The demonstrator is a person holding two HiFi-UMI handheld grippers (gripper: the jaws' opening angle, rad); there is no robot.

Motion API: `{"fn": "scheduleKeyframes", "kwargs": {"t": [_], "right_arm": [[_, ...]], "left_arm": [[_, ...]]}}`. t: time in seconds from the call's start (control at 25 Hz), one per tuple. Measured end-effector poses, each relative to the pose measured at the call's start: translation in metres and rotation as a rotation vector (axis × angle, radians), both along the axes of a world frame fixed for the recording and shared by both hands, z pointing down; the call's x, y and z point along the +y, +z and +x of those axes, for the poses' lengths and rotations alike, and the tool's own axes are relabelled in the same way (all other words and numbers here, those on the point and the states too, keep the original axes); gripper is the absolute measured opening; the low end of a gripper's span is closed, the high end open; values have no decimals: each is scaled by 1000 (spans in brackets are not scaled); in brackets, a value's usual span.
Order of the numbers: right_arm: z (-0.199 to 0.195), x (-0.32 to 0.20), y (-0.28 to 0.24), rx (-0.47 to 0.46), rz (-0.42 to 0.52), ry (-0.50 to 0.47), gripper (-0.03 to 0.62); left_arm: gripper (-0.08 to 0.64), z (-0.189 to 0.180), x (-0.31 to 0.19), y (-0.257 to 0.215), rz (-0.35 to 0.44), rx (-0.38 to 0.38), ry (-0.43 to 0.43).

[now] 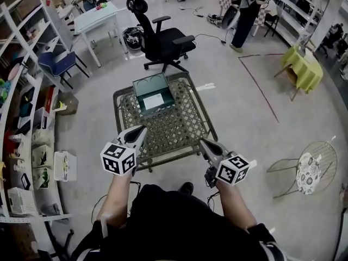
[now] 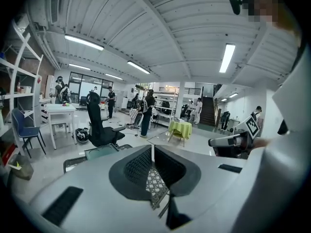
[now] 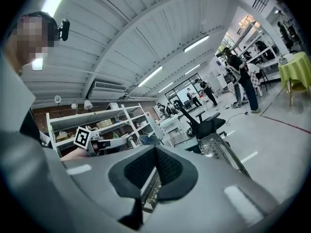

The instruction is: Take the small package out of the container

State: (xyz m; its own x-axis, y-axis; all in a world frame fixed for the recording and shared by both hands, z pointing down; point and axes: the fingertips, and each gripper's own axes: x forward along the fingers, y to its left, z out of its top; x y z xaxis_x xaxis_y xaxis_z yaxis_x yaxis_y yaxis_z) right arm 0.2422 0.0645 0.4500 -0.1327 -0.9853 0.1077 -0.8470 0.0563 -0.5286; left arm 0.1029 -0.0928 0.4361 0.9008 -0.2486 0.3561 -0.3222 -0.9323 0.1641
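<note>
A dark green open container stands at the far side of a lattice-topped metal table. A small white package lies inside it, toward its near wall. My left gripper hovers over the table's near left edge, jaws shut with nothing between them. My right gripper is at the near right edge, also shut and empty. Both point toward the container and are well short of it. In the left gripper view the container's rim shows ahead.
A black office chair stands just behind the table. White shelving runs along the left, with a white table and blue chair beyond. A wire chair is at the right, a yellow-green covered table farther off. People stand at the back.
</note>
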Motion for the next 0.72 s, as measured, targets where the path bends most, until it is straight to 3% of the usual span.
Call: {"fn": "scheduleKeyframes", "kwargs": {"t": [0.44,0.72], "right_arm": [[9,-73,17,-18,-32,-127,11],[15,-141,15,10,-49,-165,11]], "left_arm": [[23,9,-61,22,-44,7,-109],[23,21,-122,15,-32,43,-115]]}}
